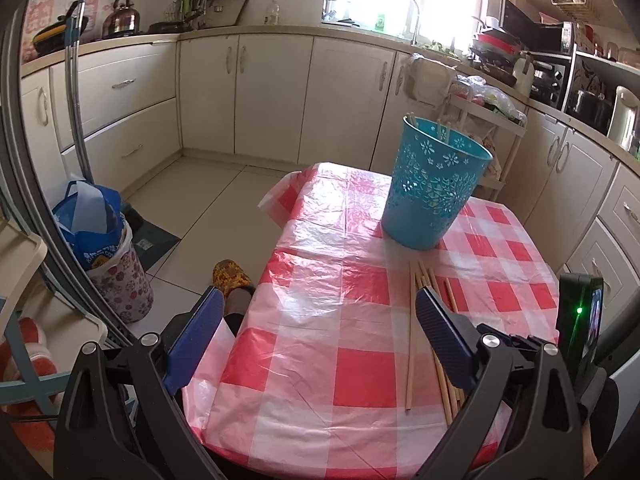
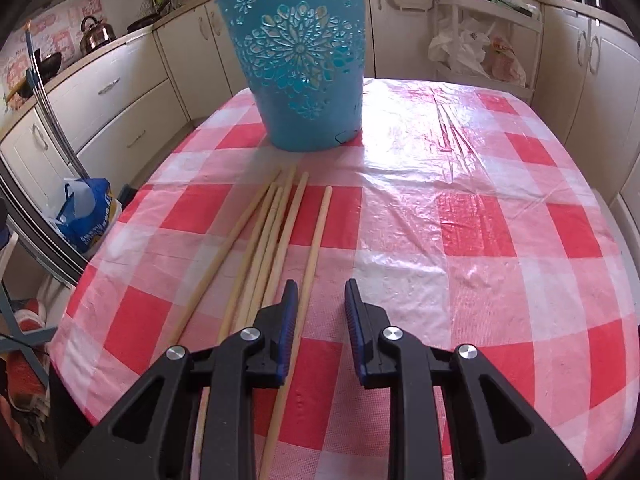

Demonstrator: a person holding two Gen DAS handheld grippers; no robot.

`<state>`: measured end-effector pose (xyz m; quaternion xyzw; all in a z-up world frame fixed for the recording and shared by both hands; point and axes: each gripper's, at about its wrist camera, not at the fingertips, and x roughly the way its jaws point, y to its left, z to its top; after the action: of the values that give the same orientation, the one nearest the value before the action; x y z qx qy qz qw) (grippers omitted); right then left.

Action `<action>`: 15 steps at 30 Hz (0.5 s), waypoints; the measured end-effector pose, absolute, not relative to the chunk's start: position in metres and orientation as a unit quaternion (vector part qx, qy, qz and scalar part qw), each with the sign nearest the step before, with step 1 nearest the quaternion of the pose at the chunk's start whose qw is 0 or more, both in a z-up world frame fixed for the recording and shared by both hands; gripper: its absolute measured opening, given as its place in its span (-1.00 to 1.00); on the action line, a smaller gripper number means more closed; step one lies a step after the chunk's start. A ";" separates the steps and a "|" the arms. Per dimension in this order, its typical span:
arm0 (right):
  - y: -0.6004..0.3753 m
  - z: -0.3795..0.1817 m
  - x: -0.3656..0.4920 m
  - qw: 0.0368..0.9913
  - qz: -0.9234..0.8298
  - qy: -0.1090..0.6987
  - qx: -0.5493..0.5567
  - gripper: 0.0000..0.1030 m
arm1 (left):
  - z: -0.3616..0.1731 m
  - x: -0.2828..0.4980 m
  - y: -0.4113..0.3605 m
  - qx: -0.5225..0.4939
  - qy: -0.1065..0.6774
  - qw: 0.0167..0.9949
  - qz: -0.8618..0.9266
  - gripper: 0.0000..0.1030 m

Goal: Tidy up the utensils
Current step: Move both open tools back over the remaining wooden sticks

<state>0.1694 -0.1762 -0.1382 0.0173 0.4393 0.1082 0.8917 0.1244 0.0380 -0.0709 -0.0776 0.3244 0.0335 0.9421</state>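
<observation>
Several wooden chopsticks (image 2: 276, 232) lie side by side on the red-and-white checked tablecloth (image 2: 480, 220), in front of a blue perforated basket (image 2: 304, 60). My right gripper (image 2: 321, 283) hangs low over their near ends with a narrow gap between its jaws. The rightmost chopstick (image 2: 316, 236) runs into that gap beside the left pad, and the pads do not press on it. In the left wrist view my left gripper (image 1: 320, 292) is wide open above the table's near edge, with nothing in it. The chopsticks (image 1: 410, 340) lie by its right finger. A few chopstick tips (image 1: 440, 128) stick up from the basket (image 1: 432, 184).
A black device with a green light (image 1: 580, 312) sits at the table's right edge. On the floor to the left are a flowered bin with a blue bag (image 1: 100, 240) and a slippered foot (image 1: 232, 276). A white cart with bags (image 2: 480, 40) and cabinets stand beyond the table.
</observation>
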 end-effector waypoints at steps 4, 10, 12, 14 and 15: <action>-0.178 -0.138 0.172 0.893 0.094 0.440 -0.006 -0.74 | -0.089 0.148 0.011 -0.038 0.351 0.935 0.009 0.80; -0.208 -0.139 0.178 0.890 0.094 0.444 0.039 -0.83 | -0.126 0.189 -0.031 0.027 0.401 0.915 -0.029 0.77; -0.213 -0.139 0.180 0.888 0.100 0.445 0.054 -0.83 | -0.135 0.195 -0.040 0.044 0.410 0.910 -0.031 0.67; -0.214 -0.139 0.180 0.888 0.102 0.445 0.059 -0.83 | -0.144 0.197 -0.046 0.054 0.423 0.904 -0.037 0.44; -0.214 -0.139 0.180 0.888 0.102 0.445 0.061 -0.83 | -0.147 0.198 -0.048 0.057 0.428 0.901 -0.038 0.38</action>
<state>0.1801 -0.2139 -0.1386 0.0606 0.4448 0.1024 0.8877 0.1977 -0.0482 -0.1470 0.0567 0.4275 -0.0384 0.9014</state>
